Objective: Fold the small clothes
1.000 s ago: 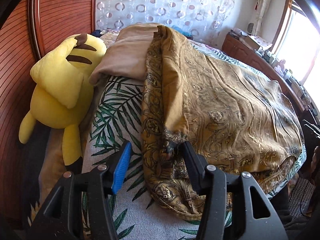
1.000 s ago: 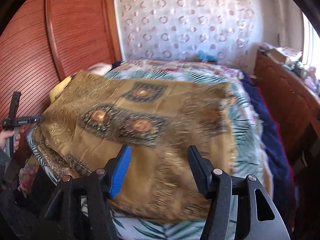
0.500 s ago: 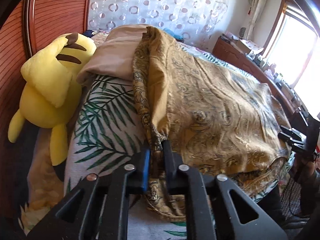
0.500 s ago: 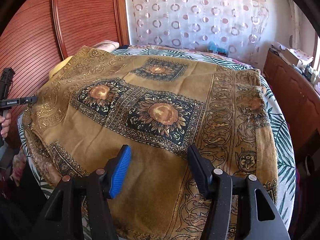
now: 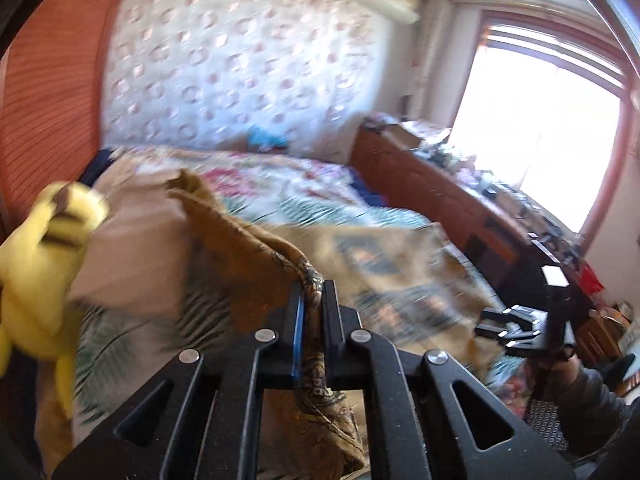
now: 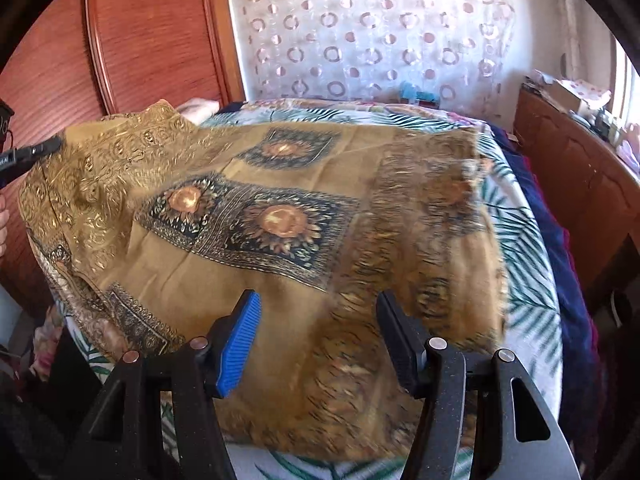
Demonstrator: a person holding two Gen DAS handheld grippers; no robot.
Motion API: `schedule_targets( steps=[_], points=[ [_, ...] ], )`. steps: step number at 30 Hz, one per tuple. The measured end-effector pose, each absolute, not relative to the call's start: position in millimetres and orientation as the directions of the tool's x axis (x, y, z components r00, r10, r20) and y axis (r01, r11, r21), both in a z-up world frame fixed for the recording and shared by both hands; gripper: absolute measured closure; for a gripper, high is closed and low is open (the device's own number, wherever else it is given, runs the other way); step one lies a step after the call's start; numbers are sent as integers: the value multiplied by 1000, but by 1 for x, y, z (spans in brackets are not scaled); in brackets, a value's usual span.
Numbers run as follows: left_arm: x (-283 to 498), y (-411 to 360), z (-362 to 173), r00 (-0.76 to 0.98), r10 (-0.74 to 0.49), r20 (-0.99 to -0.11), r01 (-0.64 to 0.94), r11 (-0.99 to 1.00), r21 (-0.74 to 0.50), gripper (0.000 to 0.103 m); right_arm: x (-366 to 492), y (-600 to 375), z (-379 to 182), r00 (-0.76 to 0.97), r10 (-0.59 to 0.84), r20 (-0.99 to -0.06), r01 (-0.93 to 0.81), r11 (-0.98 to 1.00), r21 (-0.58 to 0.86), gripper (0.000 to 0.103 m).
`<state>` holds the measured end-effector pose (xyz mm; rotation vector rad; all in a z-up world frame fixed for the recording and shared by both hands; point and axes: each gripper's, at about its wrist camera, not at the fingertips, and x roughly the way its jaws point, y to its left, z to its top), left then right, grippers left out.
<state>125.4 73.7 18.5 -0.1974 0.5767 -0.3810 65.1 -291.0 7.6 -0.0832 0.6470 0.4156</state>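
Evidently to start a fold, the left gripper (image 5: 311,312) pinches the brown patterned cloth (image 6: 280,216) off the bed (image 6: 532,312) at its left edge, while the right gripper (image 6: 318,340) hovers spread above the near edge.

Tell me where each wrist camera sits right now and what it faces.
Left wrist: on the left gripper, clamped on the brown patterned cloth, facing along the bed toward the window; the right gripper shows.
Right wrist: on the open right gripper, above the cloth, facing the curtain; the left gripper's tip shows.
Shared: cloth, bed, curtain.
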Motion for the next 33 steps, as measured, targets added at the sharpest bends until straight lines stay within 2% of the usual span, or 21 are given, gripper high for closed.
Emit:
schedule_targets(
  steps=[9,17,23,31,33],
  points=[
    [162,-36,57,671,-601,-433,520,799,-303,95,38,-331,11,745,331,-579,-332,937,108,41],
    [181,-128,94,567,-702,-431,672,696,-252,95,19,-349,18,776,303,-554,-285,951,121,41],
    [181,-172,92,492,-726,-480,731,644,-225,95,5,-353,23,793,276,-542,-262,959,105,41],
    [169,-186,57,462,-666,-586,724,665,-184,94,-6,-361,17,802,267,-534,-241,963,120,41],
    [166,-178,48,469,-645,-603,707,684,-182,86,-6,-360,18,799,269,-537,-243,963,121,41]
  ],
)
